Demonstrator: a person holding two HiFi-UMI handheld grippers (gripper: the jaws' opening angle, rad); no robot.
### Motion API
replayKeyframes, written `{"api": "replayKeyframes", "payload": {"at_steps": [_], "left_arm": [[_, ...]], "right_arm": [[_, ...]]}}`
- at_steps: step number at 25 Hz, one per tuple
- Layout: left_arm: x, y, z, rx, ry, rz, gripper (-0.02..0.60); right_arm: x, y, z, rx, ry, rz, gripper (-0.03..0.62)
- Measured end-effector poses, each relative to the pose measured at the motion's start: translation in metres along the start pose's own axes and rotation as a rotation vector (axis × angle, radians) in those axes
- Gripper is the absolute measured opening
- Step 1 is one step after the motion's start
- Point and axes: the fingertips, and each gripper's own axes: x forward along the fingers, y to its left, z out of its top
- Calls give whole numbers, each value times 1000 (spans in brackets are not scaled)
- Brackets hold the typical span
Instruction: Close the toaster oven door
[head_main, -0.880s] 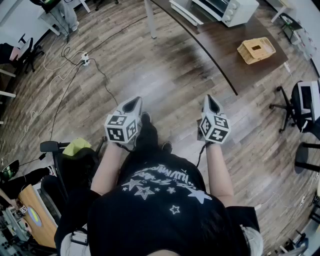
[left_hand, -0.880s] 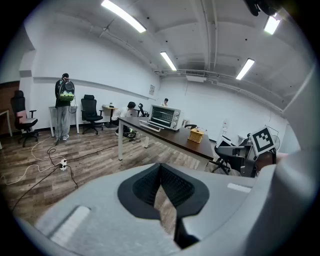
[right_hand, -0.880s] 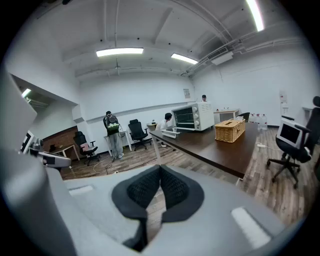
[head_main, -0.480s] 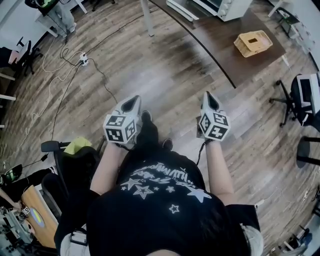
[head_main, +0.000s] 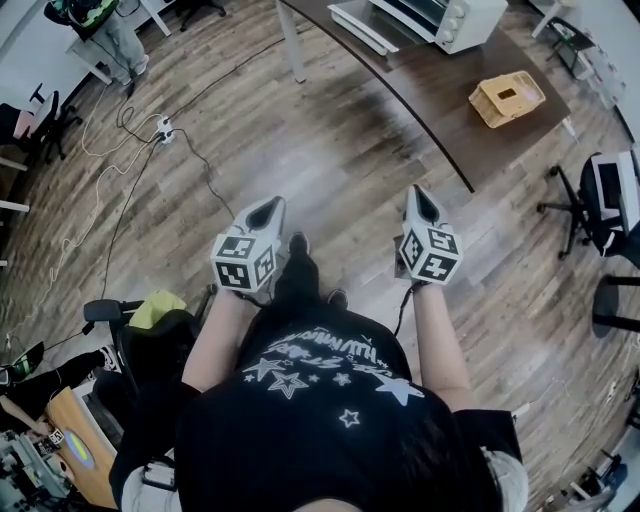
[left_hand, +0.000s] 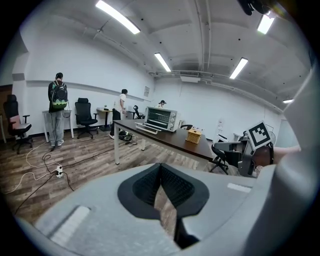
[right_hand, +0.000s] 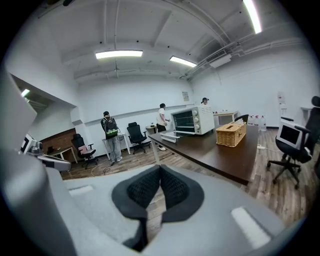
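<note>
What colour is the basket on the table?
The basket is tan woven wicker, clearest in the right gripper view.

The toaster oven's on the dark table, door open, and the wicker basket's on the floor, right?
No: the wicker basket stands on the dark table too, not the floor; the right gripper view shows it. The toaster oven is there, door open.

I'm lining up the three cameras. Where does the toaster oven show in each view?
Head view: toaster oven at the top edge, right of centre.
Left gripper view: toaster oven near the picture's middle.
Right gripper view: toaster oven slightly right of centre.
Shared landmark: the wicker basket on the same table.
</note>
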Motion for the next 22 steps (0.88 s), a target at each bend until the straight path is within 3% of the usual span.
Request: {"api": "replayKeyframes", "payload": {"at_steps": [10, 13, 22], "left_arm": [[66, 86, 53, -9, -18, -13, 11], [83, 113, 69, -5, -24, -25, 11], [114, 185, 84, -26, 0, -58, 11]], "right_arm": [[97, 28, 55, -51, -51, -10, 16], [131, 40, 74, -40, -71, -14, 67], [206, 68, 98, 15, -68, -78, 86]]}}
